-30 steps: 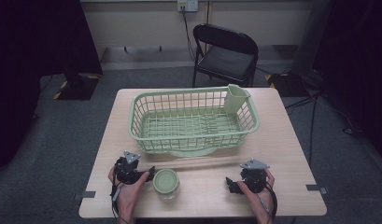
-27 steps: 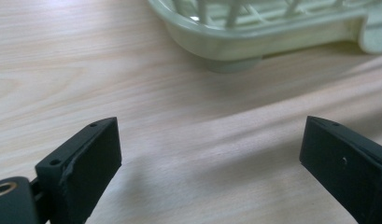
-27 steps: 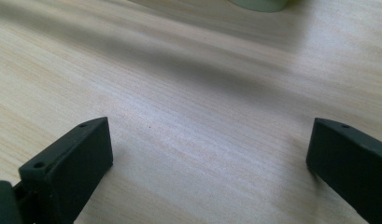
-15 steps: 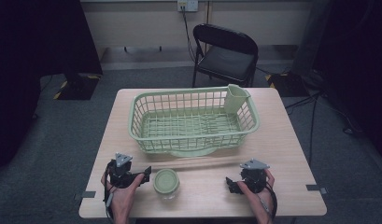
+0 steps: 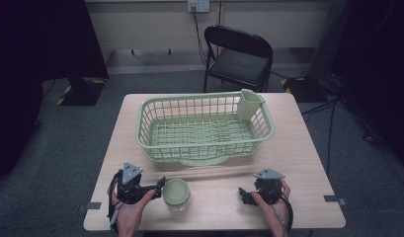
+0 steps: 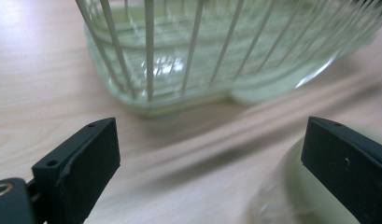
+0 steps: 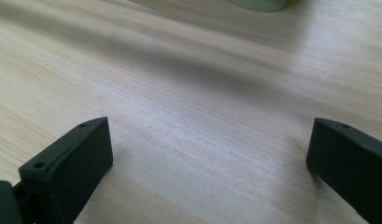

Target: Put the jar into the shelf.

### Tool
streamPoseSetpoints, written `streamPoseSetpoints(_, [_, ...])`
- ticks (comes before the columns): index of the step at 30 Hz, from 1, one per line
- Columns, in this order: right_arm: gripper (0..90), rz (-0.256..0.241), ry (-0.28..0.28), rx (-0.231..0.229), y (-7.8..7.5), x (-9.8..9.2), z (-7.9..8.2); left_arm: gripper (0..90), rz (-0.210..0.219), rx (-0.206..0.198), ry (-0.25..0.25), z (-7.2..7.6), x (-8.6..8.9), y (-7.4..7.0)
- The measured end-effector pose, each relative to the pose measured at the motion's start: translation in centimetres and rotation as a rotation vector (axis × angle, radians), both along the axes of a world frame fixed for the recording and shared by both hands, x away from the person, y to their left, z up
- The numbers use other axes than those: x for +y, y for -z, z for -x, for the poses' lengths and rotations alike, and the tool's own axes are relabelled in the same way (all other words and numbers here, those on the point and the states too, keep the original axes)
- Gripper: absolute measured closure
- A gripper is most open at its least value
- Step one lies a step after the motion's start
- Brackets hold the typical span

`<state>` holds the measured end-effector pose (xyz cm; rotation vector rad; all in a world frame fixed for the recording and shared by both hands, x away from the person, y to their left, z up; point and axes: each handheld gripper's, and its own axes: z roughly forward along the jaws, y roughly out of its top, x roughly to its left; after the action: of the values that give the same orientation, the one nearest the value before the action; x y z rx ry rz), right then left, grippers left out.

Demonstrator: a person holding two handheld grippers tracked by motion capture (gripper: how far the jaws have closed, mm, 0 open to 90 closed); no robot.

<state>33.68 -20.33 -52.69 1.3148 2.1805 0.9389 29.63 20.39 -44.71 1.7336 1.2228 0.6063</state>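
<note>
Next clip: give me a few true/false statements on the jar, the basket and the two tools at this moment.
1. The left tool is open beside the jar. True.
2. The jar lies inside the green basket. False: it stands on the table, in front of the basket.
3. The right tool grips a lid. False: its jaws are apart over bare wood.
4. A cup-shaped holder hangs at the basket's far right corner. True.

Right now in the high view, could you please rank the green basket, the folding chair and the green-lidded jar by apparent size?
1. Green basket, largest.
2. Folding chair, though it stands farther back, so its true size is unsure.
3. Green-lidded jar, clearly smallest.
</note>
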Motion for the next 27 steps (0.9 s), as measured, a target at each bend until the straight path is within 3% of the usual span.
streamPoseSetpoints(3, [0.0, 0.000, 0.000, 0.000, 0.0, 0.0, 0.0, 3.4, -0.022, -0.006, 0.018, 0.3, -0.2, -0.6])
streamPoseSetpoints(6, [0.0, 0.000, 0.000, 0.000, 0.0, 0.0, 0.0, 3.2, -0.023, -0.023, 0.082, 0.7, -0.8, -1.1])
streamPoseSetpoints(8, [0.0, 0.000, 0.000, 0.000, 0.0, 0.0, 0.0, 3.1, -0.074, -0.021, 0.160, 0.8, -1.9, -1.3])
streamPoseSetpoints(13, [0.0, 0.000, 0.000, 0.000, 0.0, 0.0, 0.0, 3.1, -0.088, -0.020, 0.231, 0.7, -2.9, -1.1])
streamPoseSetpoints(16, [0.0, 0.000, 0.000, 0.000, 0.0, 0.0, 0.0, 3.0, -0.082, -0.027, 0.303, 0.9, -3.8, -1.0])
streamPoseSetpoints(18, [0.0, 0.000, 0.000, 0.000, 0.0, 0.0, 0.0, 3.0, -0.109, -0.031, 0.329, 1.0, -4.3, -1.0])
streamPoseSetpoints(21, [0.0, 0.000, 0.000, 0.000, 0.0, 0.0, 0.0, 3.0, -0.163, -0.019, 0.366, 1.1, -4.9, -0.8])
streamPoseSetpoints(24, [0.0, 0.000, 0.000, 0.000, 0.0, 0.0, 0.0, 3.0, -0.170, -0.005, 0.411, 1.2, -5.4, -0.5])
streamPoseSetpoints(27, [0.0, 0.000, 0.000, 0.000, 0.0, 0.0, 0.0, 3.0, -0.211, 0.019, 0.423, 1.1, -5.9, -0.1])
